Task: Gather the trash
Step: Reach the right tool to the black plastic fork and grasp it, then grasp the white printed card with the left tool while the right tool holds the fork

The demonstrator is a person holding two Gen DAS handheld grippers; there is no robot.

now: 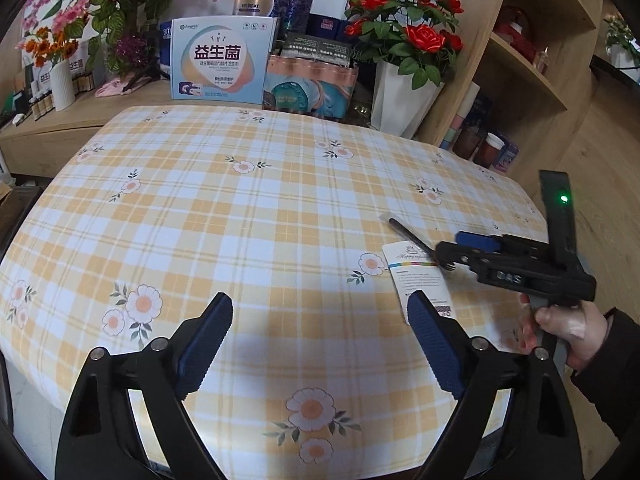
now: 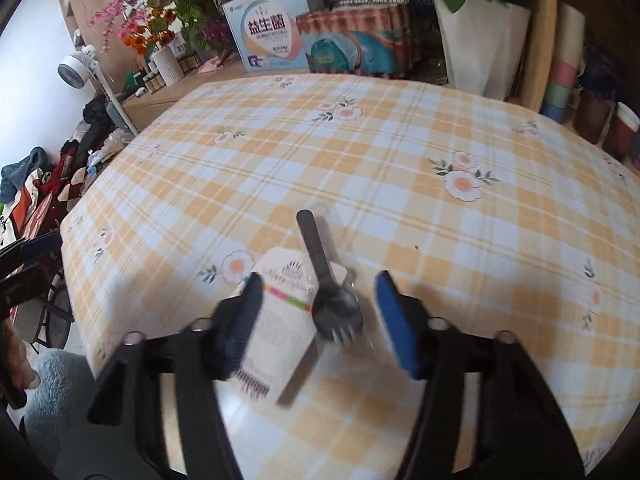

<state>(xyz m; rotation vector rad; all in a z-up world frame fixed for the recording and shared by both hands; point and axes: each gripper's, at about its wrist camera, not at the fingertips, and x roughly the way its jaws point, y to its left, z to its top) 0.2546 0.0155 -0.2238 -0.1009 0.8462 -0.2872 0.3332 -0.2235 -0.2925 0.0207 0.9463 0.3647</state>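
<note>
Collecting: we've gathered nothing yet; fork (image 2: pixel 334 300) and card (image 2: pixel 280 320) lie at the table's (image 1: pixel 240 216) right edge.
Claws: right claw (image 2: pixel 316 316) open around them; left claw (image 1: pixel 320 340) open, empty.

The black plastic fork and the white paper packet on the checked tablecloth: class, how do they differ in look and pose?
The black plastic fork is dark, narrow and sealed in clear wrap; the white paper packet is pale, flat, broad and printed, with a rainbow stripe. The fork lies partly on the packet, which rests on the tablecloth. Both lie between the open right gripper fingers.
</note>
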